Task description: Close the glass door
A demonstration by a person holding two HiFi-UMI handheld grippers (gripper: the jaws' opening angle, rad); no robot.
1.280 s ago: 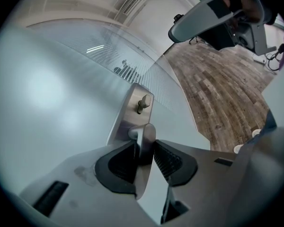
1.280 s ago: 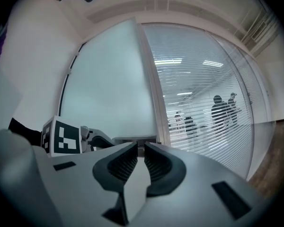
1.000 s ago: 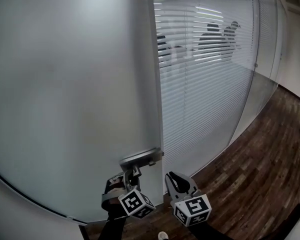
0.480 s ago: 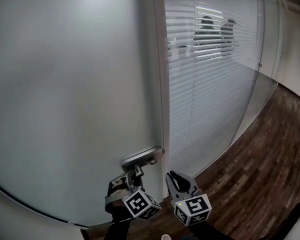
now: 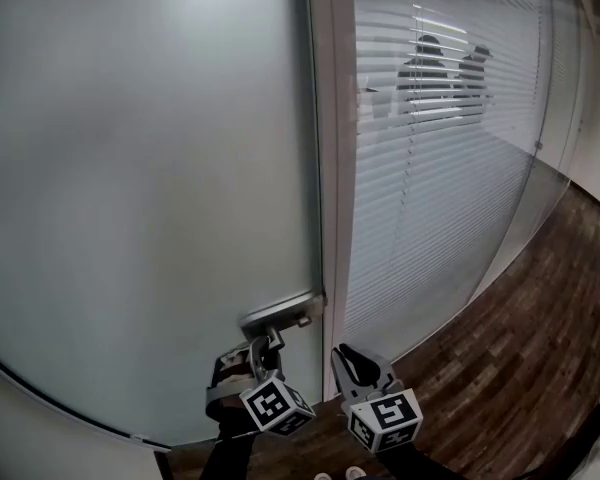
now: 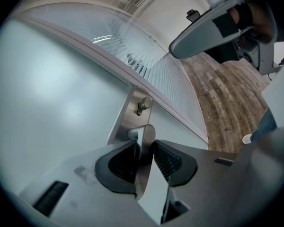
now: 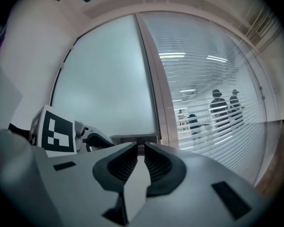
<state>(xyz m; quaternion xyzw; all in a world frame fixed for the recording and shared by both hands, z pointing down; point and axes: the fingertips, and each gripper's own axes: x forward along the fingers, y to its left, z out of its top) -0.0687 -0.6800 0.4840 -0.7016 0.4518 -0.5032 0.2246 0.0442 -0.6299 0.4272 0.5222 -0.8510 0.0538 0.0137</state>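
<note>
Swung glass door (image 5: 150,168) closer to door frame (image 5: 335,168) than a second ago, nearly latched. Clenching door handle (image 5: 278,315) with left gripper (image 5: 264,349); holding right gripper (image 5: 346,354) pinched together, empty, near frame.

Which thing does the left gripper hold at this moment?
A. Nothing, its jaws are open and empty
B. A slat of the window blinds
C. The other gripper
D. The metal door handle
D: in the left gripper view, the jaws of the left gripper are pressed on both sides of the lever of the door handle.
</note>
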